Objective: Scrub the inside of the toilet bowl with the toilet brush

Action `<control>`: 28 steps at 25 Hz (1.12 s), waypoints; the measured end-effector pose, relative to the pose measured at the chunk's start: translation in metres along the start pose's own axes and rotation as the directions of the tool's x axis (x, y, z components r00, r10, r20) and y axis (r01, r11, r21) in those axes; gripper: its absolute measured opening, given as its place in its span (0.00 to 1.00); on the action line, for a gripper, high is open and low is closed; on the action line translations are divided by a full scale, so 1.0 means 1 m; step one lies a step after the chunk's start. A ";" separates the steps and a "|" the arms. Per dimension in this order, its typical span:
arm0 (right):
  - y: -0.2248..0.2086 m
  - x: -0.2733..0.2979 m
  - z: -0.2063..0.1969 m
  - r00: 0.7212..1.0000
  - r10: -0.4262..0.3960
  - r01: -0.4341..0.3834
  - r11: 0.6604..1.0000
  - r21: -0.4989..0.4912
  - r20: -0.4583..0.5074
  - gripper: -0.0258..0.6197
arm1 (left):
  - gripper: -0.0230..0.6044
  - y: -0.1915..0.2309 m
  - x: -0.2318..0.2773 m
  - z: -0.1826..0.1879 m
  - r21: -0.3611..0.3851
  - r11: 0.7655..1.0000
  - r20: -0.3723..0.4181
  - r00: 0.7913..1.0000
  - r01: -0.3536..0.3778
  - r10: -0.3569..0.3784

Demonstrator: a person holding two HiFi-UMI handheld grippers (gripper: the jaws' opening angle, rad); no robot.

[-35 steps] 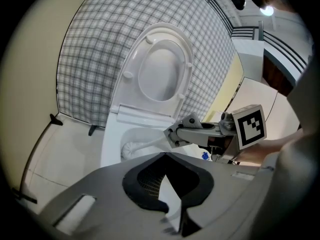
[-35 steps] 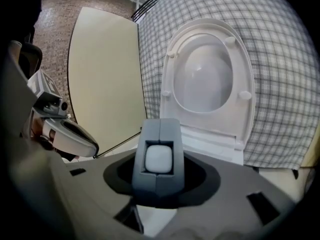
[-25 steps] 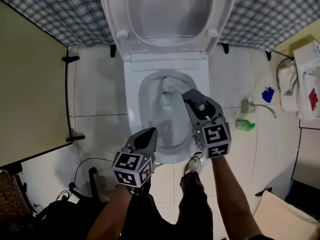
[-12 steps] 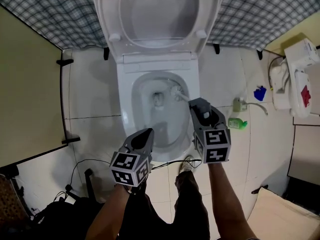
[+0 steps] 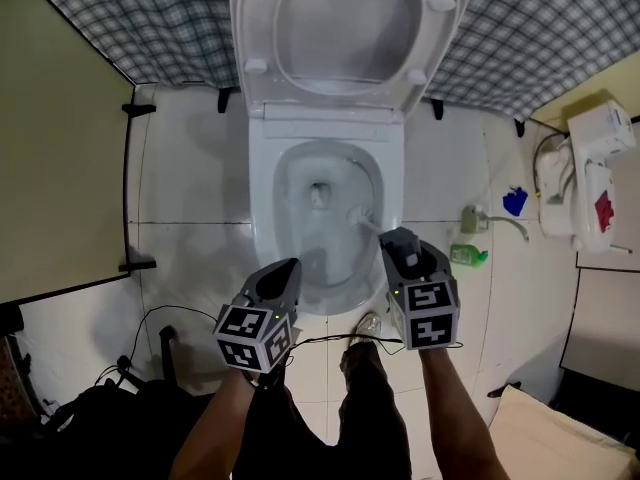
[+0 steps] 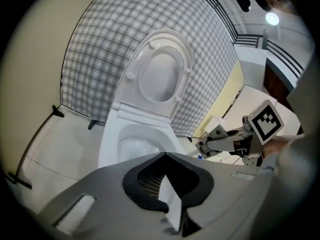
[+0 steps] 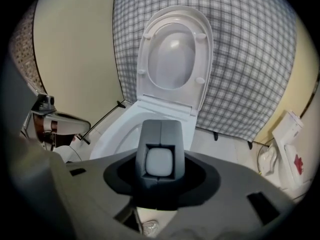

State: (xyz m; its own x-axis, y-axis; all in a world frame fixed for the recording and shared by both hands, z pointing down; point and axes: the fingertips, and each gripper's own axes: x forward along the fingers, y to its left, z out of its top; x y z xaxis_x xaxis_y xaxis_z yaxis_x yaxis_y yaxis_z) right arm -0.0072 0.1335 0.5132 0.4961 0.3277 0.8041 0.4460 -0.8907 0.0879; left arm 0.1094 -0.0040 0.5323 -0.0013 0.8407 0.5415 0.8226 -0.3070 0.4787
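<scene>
The white toilet [image 5: 262, 183] stands with its seat and lid [image 5: 345, 28] raised; its bowl [image 5: 300, 248] is wet. The toilet brush's white head [image 5: 358, 215] rests against the bowl's right inner wall. Its handle runs back into my right gripper [image 5: 392, 238], which is shut on it just over the right rim. In the right gripper view the handle's pale end [image 7: 160, 162] sits clamped between the jaws, so the brush head is hidden there. My left gripper [image 5: 288, 268] hovers over the bowl's front left rim, shut and holding nothing.
A green bottle [image 5: 468, 256], a blue object [image 5: 515, 202] and a white fixture [image 5: 590, 178] lie on the floor to the right. A beige partition [image 5: 60, 168] closes the left. A black cable [image 5: 170, 318] and dark bag [image 5: 90, 428] are at lower left. A shoe [image 5: 368, 326] stands before the toilet.
The brush head has swept from the back of the bowl round to its right side. My right gripper drew back toward me with it. The left gripper stayed by the front rim.
</scene>
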 end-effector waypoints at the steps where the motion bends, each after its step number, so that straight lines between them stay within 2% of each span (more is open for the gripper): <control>1: 0.004 -0.003 -0.002 1.000 0.006 -0.006 1.000 -0.009 -0.013 0.34 | 0.05 0.001 -0.002 -0.002 -0.004 1.000 0.000 1.000 -0.002 0.002; 11: 0.043 -0.033 -0.039 0.985 0.103 -0.112 0.992 -0.057 -0.139 0.34 | 0.05 0.002 -0.018 -0.003 -0.008 1.000 0.019 1.000 -0.019 0.019; 18: 0.084 -0.032 -0.061 0.962 0.209 -0.216 0.976 -0.019 -0.174 0.34 | 0.05 0.007 -0.024 -0.007 -0.016 0.999 0.022 0.999 -0.031 0.032; 23: 0.099 -0.018 -0.065 0.951 0.270 -0.271 0.962 0.011 -0.148 0.34 | 0.05 0.013 -0.027 -0.016 -0.022 0.999 0.009 0.999 -0.044 0.044; 28: 0.110 0.008 -0.044 0.952 0.297 -0.297 0.955 0.014 -0.079 0.34 | 0.05 0.016 -0.026 -0.018 -0.021 0.999 -0.001 0.999 -0.046 0.046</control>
State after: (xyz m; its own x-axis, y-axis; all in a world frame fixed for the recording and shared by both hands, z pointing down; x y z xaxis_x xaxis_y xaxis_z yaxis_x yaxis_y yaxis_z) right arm 0.0129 0.0248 0.5554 0.5457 0.0226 0.8376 0.2893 -0.9432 -0.1630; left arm 0.1127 -0.0386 0.5380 0.0356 0.8254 0.5634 0.8099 -0.3542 0.4676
